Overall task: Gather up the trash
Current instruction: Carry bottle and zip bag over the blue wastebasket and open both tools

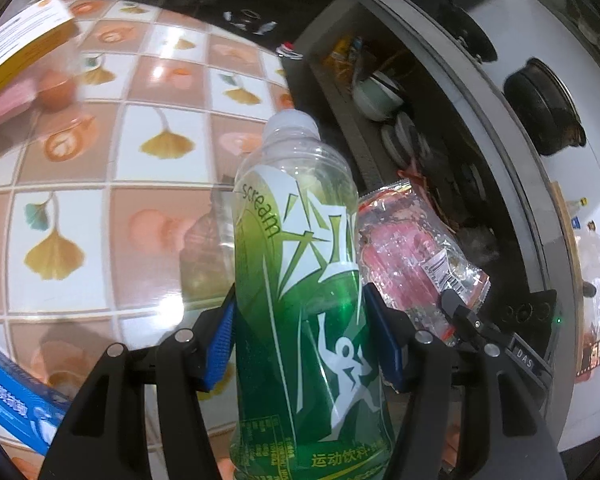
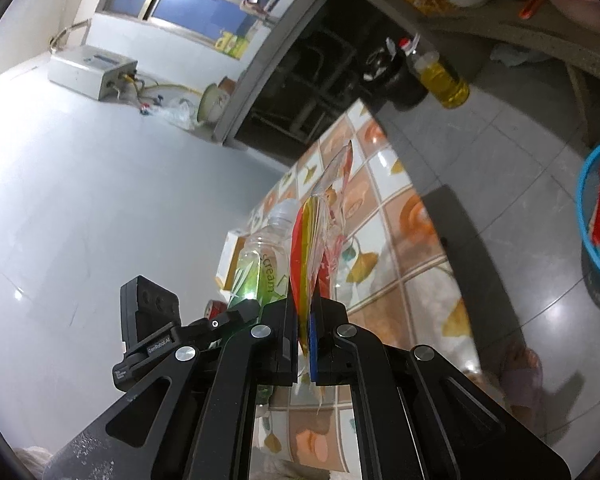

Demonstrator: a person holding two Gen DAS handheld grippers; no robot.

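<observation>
**Bottle and wrapper held above the tiled table**

The green plastic bottle (image 1: 300, 280) sits between the two blue pads (image 1: 222, 344) of the left gripper (image 1: 306, 336). The pads press on its sides at about the middle of the label, so the fingers are closed on the bottle. The bottle looks empty, its white cap (image 1: 290, 122) is on, and it points away from the camera, above the table.

Just beside the bottle, on its right in the left wrist view, is a clear plastic wrapper (image 1: 416, 256) with red and pink print and a small barcode. The right gripper (image 2: 305, 316) holds this wrapper: its fingers are fully closed and the thin foil is pinched between them. In the right wrist view the wrapper (image 2: 312, 248) stands up edge-on from the fingers, and the bottle (image 2: 260, 264) is seen just to its left.

Under both things is the table (image 1: 100, 208) with a glossy cover of white and orange squares and leaf pictures. A yellow-edged box (image 1: 24, 48) and a blue box (image 1: 12, 400) lie near its edges.

On the grey floor, well apart from the table, stands a blue basket (image 2: 584, 200) with red packaging inside. Near the dark cabinet, a bottle of yellow oil (image 2: 440, 80) stands on the floor.
</observation>
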